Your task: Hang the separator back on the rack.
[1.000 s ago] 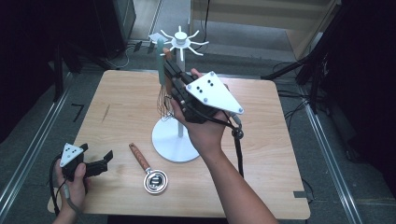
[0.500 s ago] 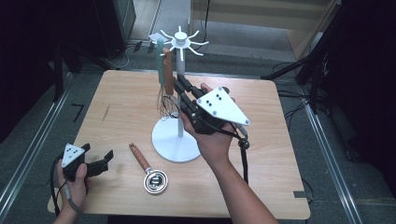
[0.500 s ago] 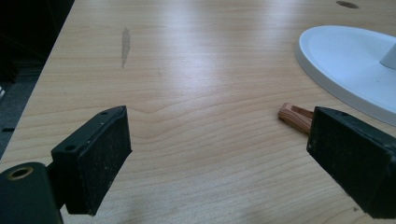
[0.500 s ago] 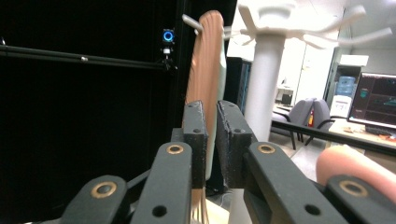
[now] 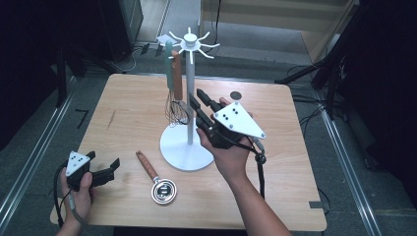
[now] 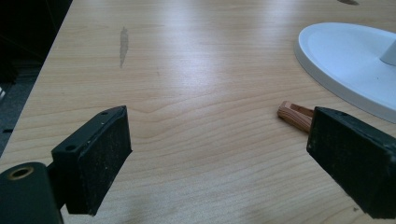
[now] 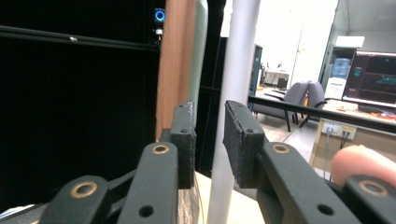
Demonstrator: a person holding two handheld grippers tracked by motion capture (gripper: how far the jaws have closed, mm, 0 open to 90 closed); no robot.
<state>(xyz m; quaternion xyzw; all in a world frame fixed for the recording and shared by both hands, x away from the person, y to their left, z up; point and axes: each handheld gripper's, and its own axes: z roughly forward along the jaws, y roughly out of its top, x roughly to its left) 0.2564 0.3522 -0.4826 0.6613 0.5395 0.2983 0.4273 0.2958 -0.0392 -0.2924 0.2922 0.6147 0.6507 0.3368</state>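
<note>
Wooden-handled strainer (image 5: 158, 180) on the tabletop (image 5: 128, 113) — just before the stand's base; dark disc (image 5: 236, 95) beyond it.

table (image 5: 128, 113): pale wood (matt) | strainer (image 5: 163, 191): shiny metal | stand (image 5: 183, 147): white, smooth

Handheld two-jaw grippers: external appearance

Each unit, left gripper (image 5: 93, 173) and right gripper (image 5: 206, 110), has a black body topped by a grey three-cornered plate (image 5: 239, 120) marked with small dark dots. Black jaw links carry brass-coloured pivot bushings (image 7: 161, 149) and small screw holes. Rectangular black pads (image 6: 103, 156) show a rough, speckled face. A black cable (image 5: 261, 169) trails below the plate. Forearms are bare; no sleeves.
</note>
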